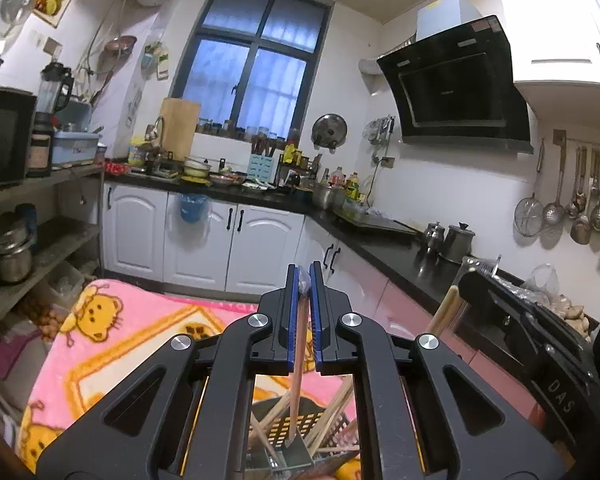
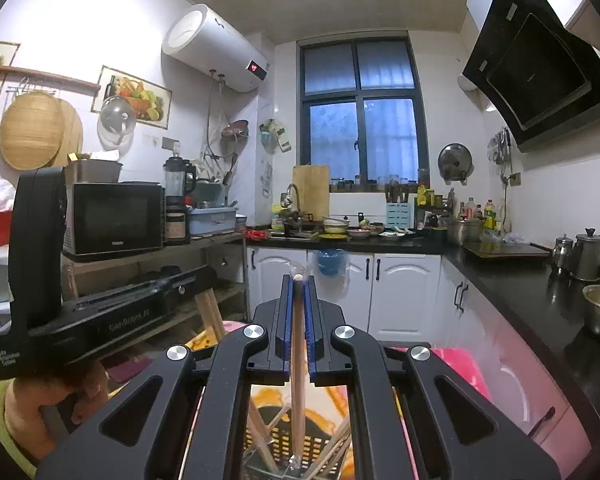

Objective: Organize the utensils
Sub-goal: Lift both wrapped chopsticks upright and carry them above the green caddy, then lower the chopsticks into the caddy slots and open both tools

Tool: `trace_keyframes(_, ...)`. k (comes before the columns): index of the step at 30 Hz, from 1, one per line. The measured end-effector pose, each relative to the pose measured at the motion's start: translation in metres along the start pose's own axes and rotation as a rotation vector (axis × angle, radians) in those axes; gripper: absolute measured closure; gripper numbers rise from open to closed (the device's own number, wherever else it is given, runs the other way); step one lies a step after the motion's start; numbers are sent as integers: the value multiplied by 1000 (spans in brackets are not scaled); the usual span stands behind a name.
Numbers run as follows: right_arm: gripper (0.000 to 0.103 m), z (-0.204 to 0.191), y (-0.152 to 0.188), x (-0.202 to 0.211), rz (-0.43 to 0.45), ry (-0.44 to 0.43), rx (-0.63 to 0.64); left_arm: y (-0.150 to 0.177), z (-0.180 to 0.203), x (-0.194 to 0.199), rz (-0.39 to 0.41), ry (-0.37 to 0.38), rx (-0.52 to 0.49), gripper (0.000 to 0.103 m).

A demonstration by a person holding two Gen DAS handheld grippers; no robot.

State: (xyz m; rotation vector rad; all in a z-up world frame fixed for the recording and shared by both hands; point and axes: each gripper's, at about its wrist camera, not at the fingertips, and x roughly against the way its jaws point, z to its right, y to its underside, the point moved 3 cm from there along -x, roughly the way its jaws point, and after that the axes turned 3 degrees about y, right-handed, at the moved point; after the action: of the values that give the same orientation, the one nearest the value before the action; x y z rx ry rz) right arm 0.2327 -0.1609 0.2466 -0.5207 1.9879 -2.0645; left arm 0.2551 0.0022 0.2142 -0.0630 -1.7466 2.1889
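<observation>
My left gripper (image 1: 304,278) is shut on a wooden chopstick (image 1: 298,360), which hangs down steeply with its tip in a dark slotted basket (image 1: 324,420). Several more chopsticks lean in that basket. My right gripper (image 2: 299,280) is shut on another wooden chopstick (image 2: 299,360), whose lower end also reaches into the basket (image 2: 276,436). The basket stands on a pink bear-print blanket (image 1: 112,332). Both grippers point almost level over it, side by side. A hand (image 2: 80,392) holds the left gripper's black housing (image 2: 40,272).
A black counter (image 1: 400,252) with kettles, pots and bottles runs along the right and far walls above white cabinets (image 1: 204,240). A shelf rack (image 1: 40,240) with a microwave (image 2: 116,216) stands at the left. Ladles and strainers (image 1: 572,204) hang on the right wall.
</observation>
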Motion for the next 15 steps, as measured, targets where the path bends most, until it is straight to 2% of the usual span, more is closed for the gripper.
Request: trace_keyframes(15, 97, 3, 49, -44, -96, -7, -16, 47, -7, -45, -108, 13, -16, 100)
